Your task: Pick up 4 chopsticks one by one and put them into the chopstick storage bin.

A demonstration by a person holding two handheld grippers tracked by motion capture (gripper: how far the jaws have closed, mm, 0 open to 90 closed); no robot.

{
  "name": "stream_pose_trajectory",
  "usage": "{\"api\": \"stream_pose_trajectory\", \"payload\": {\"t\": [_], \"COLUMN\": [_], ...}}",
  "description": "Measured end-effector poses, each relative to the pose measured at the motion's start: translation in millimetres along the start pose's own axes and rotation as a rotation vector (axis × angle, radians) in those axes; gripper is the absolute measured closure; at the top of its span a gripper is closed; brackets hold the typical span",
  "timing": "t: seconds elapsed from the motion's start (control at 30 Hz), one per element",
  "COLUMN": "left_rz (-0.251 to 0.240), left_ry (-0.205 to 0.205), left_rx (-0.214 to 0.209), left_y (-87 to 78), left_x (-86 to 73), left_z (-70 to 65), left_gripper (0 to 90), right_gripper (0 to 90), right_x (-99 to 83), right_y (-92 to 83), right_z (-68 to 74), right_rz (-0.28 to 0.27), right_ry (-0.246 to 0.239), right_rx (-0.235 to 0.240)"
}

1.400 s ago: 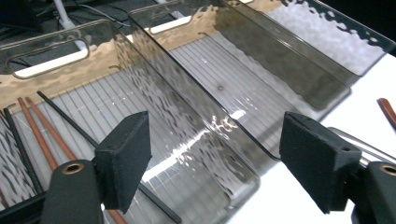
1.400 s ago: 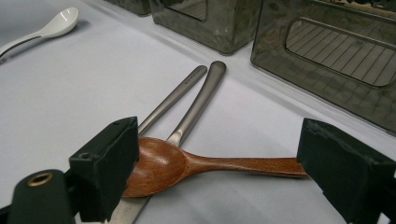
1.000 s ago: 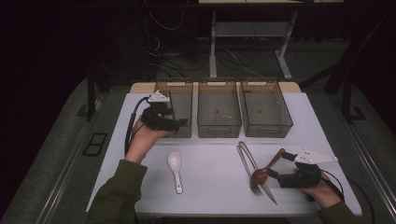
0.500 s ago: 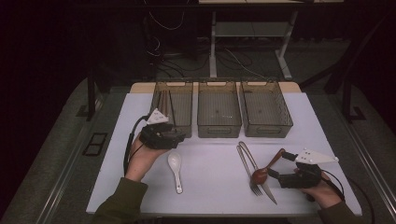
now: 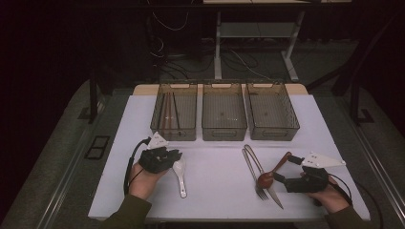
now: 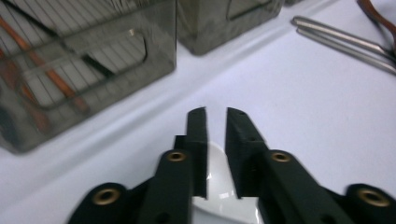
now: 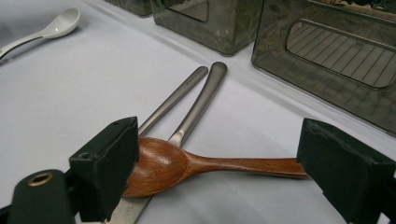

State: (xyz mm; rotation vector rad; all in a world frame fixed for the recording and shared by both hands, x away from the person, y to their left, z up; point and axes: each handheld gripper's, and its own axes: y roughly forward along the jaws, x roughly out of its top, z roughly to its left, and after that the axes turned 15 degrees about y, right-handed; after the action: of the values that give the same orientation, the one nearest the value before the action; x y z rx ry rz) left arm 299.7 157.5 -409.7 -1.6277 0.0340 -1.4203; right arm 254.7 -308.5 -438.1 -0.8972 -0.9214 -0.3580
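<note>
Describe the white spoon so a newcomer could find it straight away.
On the white table, look in front of the leftmost of three smoky plastic bins, where the left gripper sits over a glossy white ceramic soup spoon. It is the one white utensil; the wooden spoon and steel cutlery lie farther right.

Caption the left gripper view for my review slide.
Left hand-held gripper closing on white spoon, slotted bin behind.

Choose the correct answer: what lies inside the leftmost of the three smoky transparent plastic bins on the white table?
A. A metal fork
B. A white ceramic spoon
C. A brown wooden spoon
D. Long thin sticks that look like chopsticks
D: the high view shows long thin sticks lying lengthwise inside the leftmost smoky transparent plastic bin; the left gripper view shows them through its wall.
</note>
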Motion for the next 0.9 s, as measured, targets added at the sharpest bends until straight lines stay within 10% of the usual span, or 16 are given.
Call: {"api": "stream_pose_trajectory", "payload": {"t": [0.9], "left_rz": [0.138], "left_ry": [-0.029], "left_rx": [0.069], "left_y": [12.5], "left_x": [-28.9], "left_z": [17.6], "left_gripper": [89.0], "right_gripper": [13.0], "right_x": [0.0], "right_y": [1.2], "right_z": [0.7], "right_rz": [0.003], "right_ry": [-0.003], "right_rx": [0.005]}}
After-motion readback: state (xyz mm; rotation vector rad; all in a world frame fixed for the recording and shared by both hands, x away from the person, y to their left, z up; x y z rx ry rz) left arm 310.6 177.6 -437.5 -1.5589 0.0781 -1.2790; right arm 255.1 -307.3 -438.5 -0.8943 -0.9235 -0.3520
